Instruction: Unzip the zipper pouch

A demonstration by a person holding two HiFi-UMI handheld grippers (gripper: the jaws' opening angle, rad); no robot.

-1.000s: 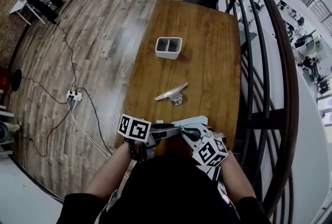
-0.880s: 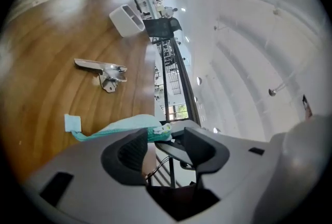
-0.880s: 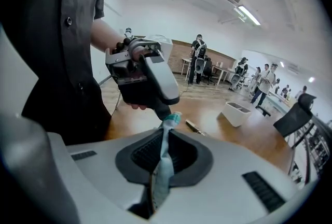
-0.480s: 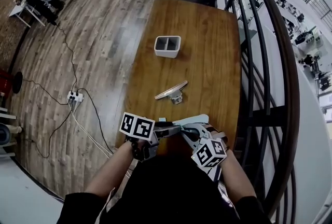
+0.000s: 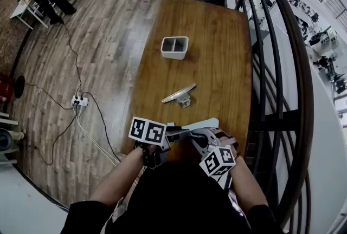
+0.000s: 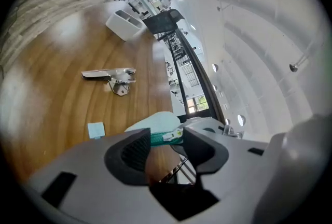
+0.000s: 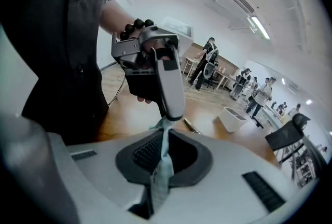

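Note:
A pale mint zipper pouch [image 5: 201, 123] hangs over the near edge of the wooden table [image 5: 217, 65], stretched between my two grippers. My right gripper [image 5: 199, 138] is shut on the pouch's fabric [image 7: 164, 165], which runs up out of its jaws. My left gripper [image 5: 182, 132] meets the pouch from the left. In the left gripper view, the teal zipper band with its white pull [image 6: 173, 136] lies across the gap of the left gripper [image 6: 167, 143]. Those jaws are closing, and table shows through the gap below the pull. The right gripper view shows the left gripper [image 7: 169, 112] tip at the pouch's top edge.
A white two-compartment bin [image 5: 175, 47] stands mid-table, with a flat metal piece on a small stand [image 5: 179, 97] nearer me. A small light-blue square [image 6: 96, 129] lies by the pouch. A dark railing [image 5: 282, 92] runs along the right. A power strip [image 5: 79, 101] and cables lie on the floor at left.
Both grippers have drifted slightly toward me with the pouch still between them. The left gripper's marker cube has shifted a little to the right.

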